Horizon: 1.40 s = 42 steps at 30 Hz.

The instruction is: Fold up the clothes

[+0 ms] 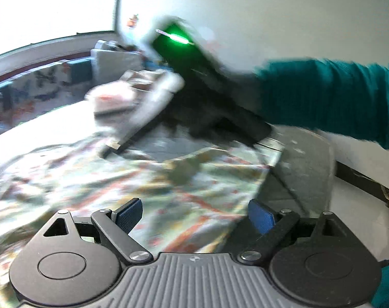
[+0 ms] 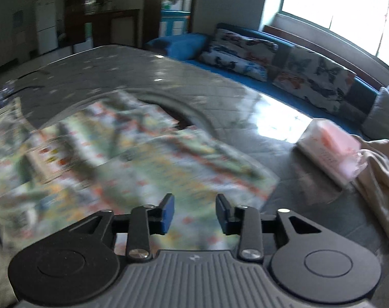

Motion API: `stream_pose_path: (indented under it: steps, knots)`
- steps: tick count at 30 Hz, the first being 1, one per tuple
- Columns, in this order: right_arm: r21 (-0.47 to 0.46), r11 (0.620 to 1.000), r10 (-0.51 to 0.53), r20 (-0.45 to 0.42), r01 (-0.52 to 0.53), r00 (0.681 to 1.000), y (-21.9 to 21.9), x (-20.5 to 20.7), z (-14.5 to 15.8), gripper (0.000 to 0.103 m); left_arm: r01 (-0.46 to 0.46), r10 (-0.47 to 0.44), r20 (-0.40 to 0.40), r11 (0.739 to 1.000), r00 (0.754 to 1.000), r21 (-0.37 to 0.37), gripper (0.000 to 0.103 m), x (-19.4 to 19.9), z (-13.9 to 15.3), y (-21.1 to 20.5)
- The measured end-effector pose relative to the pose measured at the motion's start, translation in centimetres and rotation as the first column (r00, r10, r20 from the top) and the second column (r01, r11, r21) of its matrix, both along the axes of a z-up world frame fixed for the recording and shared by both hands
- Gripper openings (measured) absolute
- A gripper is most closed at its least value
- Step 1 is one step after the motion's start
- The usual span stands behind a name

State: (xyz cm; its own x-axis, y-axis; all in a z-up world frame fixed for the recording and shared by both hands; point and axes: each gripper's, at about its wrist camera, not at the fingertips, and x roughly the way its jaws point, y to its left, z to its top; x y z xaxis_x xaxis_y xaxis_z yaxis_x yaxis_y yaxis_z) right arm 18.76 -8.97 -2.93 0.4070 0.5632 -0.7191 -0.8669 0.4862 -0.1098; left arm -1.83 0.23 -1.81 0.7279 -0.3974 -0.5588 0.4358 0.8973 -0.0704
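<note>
A grey quilted mattress (image 2: 132, 64) fills most of both views and carries everything else. Beyond its far edge runs a blue sofa (image 2: 184, 45) with butterfly-print cushions (image 2: 315, 77), under a bright window (image 2: 330, 5).

The floral cloth (image 2: 112, 151), the garment being folded, lies spread on the mattress in the near half, partly doubled over so that one layer sits on another; its edges are blurred. It reaches under both grippers. Toward the sofa end of the mattress, well apart from the cloth, a beige garment (image 2: 379, 169) lies heaped at the edge, with a pink-and-white packet (image 2: 330, 146) touching it.

A teal sleeve (image 1: 330, 97) comes in over the mattress from the right side of the left wrist view, holding the other tool, a dark body with a green light (image 1: 179, 37).

The left gripper (image 1: 194, 215) hangs over the cloth with its blue-padded fingers (image 1: 129, 215) spread wide and nothing between them. The right gripper (image 2: 194, 213) is also above the cloth, its jaws parted by a narrower gap, with nothing held.
</note>
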Motion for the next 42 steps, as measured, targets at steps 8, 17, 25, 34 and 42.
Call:
stream_pose_path:
  steps: [8,17,25,34,42]
  knots:
    - [0.018,0.995,0.098,-0.028,-0.097,0.995,0.3,-6.4,-0.2,0.048,-0.243,0.243,-0.034,0.970,0.969,-0.006,0.092,-2.9,-0.6,6.1]
    - [0.015,0.993,0.117,-0.029,-0.117,0.993,0.3,-9.8,-0.3,0.052,-0.197,0.189,-0.131,0.979,0.973,-0.045,0.096,-3.8,-3.7,5.9]
    - [0.067,0.989,0.136,-0.018,-0.134,0.991,2.2,-10.4,0.7,0.052,-0.192,0.187,-0.086,0.980,0.979,-0.046,0.099,-5.4,-2.8,6.0]
    - [0.090,0.973,0.217,-0.047,-0.212,0.975,6.0,-12.6,-1.2,0.052,-0.371,0.369,-0.060,0.928,0.927,-0.034,0.099,-8.8,-1.4,11.2]
    - [0.024,0.957,0.288,0.018,-0.288,0.957,6.6,-15.4,-1.9,0.053,-0.630,0.627,-0.073,0.776,0.775,-0.029,0.102,-11.2,-1.6,17.7]
